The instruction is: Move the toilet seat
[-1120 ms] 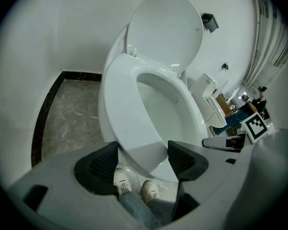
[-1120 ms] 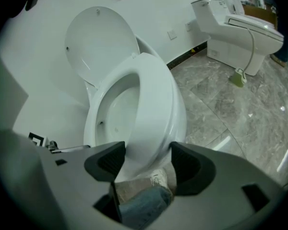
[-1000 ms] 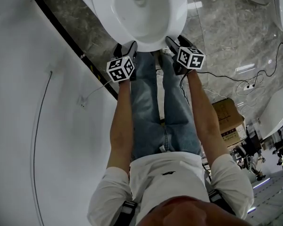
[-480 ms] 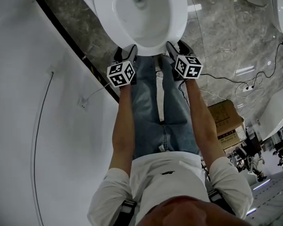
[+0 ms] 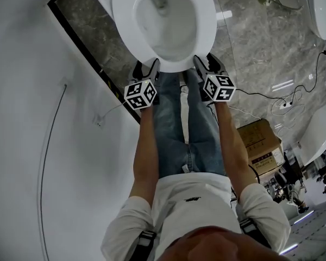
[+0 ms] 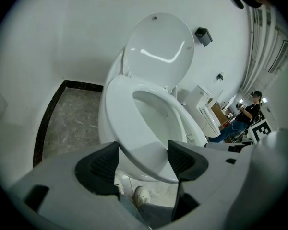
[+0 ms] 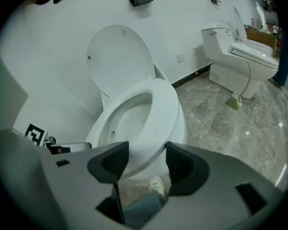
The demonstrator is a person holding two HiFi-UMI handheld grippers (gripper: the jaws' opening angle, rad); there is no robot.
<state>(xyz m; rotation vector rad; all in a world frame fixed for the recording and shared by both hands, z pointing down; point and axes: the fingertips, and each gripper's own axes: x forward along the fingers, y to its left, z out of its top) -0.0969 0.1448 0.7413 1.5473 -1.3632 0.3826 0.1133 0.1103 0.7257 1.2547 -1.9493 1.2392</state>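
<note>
Head view puts the toilet seat [image 5: 205, 31] at 12 o'clock, its front edge lifted slightly off the bowl [image 5: 165, 23], with the lid [image 6: 158, 47] upright behind. The left gripper [image 5: 145, 67] has its jaws clamped on the seat's front rim at 7 o'clock. The right gripper [image 5: 205, 60], whose jaws have just been closing, grips that rim at 5 o'clock. Grey marble floor [image 5: 250, 37] spreads toward 3 o'clock.

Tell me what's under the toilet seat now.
The white bowl shows beneath the lifted toilet seat, a shoe on the floor below. The seat covers the bowl's front rim.
</note>
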